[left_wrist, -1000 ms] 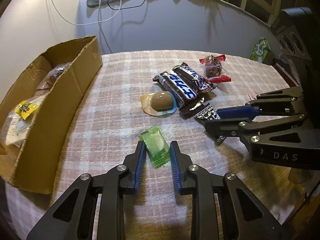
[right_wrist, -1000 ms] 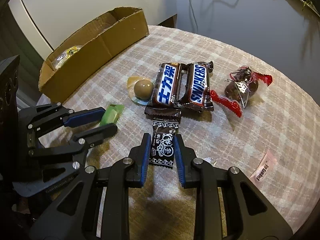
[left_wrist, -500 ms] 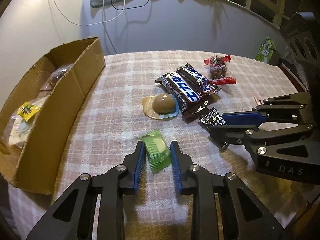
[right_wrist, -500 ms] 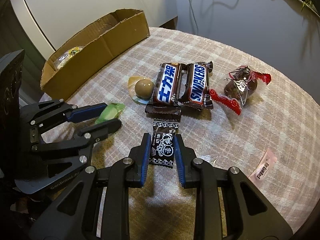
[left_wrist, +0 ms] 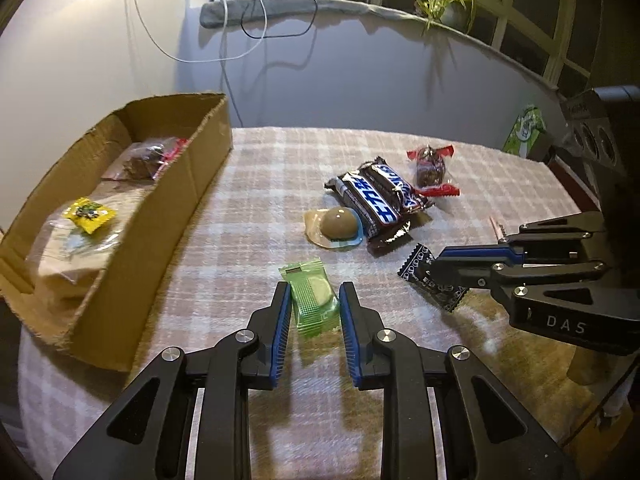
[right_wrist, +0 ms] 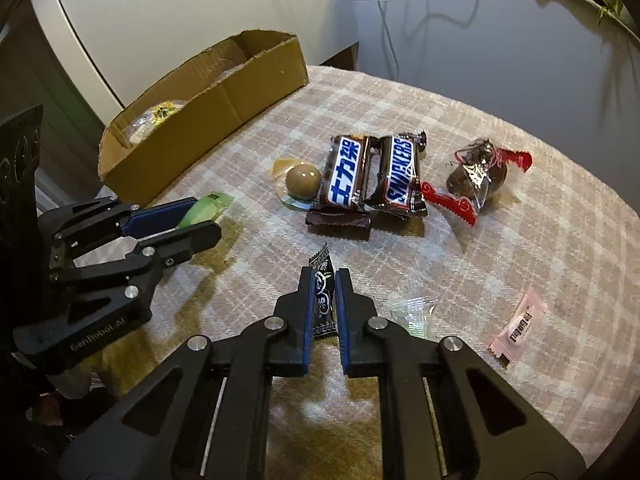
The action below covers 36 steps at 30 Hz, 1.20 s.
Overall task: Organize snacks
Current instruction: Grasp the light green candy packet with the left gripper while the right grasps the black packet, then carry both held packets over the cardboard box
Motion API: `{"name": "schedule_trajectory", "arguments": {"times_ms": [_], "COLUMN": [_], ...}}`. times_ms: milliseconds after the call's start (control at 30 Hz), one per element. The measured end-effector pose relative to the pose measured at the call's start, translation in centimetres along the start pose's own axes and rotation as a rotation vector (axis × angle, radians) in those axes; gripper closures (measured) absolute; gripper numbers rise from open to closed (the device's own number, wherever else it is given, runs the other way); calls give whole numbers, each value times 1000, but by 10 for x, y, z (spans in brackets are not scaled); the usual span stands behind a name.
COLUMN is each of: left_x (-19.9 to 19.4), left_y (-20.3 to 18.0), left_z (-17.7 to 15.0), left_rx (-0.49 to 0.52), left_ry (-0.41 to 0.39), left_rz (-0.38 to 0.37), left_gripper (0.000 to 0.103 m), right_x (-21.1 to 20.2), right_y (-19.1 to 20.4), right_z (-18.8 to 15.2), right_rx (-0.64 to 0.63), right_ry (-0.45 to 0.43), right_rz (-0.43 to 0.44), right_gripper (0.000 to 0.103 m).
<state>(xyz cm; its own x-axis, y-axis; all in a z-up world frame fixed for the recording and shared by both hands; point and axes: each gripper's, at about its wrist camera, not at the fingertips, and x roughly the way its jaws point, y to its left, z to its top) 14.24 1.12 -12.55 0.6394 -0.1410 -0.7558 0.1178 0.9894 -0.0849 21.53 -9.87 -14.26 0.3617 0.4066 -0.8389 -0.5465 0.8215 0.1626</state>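
My left gripper [left_wrist: 314, 286] is shut on a green wafer packet [left_wrist: 314, 306], held a little above the checked tablecloth. In the right wrist view that left gripper [right_wrist: 208, 216] shows the green packet [right_wrist: 206, 205] poking past its tips. My right gripper [right_wrist: 324, 272] has its jaws closing on a small black sweet packet [right_wrist: 320, 260], whose sides the pads press so it stands on edge. From the left wrist view the right gripper [left_wrist: 436, 264] pinches the black packet [left_wrist: 416, 266] low over the cloth. A cardboard box [left_wrist: 192, 176] with several snacks inside stands at the left.
On the cloth lie two Snickers bars [right_wrist: 348, 176], a brown jelly cup [right_wrist: 302, 178], a red-ended bag of brown sweets [right_wrist: 478, 172], a clear wrapper [right_wrist: 414, 308] and a pink sachet [right_wrist: 518, 328]. A green carton [left_wrist: 528, 128] stands at the far right edge.
The right jaws have closed on the black packet, which has tipped up on edge. The left gripper has risen slightly with the green packet in it.
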Motion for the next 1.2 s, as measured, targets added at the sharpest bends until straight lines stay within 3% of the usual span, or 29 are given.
{"name": "schedule_trajectory", "arguments": {"times_ms": [333,500,833,1200], "left_x": [-8,-15,-38,-53], "left_y": [10,16,48,108], "left_z": [-3,-4,5,18], "left_rx": [-27,-41,-83,-151], "left_ry": [-18,-35,-98,-152], "left_rz": [-5,-10,11,83], "left_gripper": [80,80,80,80], "right_x": [22,24,-2,-17], "right_y": [11,16,23,56], "right_z": [-1,0,16,76], "right_rx": [-79,-106,-84,-116], "right_ry": [71,71,-3,-103], "right_rz": [-24,-38,-33,18], "right_gripper": [86,92,92,92]}}
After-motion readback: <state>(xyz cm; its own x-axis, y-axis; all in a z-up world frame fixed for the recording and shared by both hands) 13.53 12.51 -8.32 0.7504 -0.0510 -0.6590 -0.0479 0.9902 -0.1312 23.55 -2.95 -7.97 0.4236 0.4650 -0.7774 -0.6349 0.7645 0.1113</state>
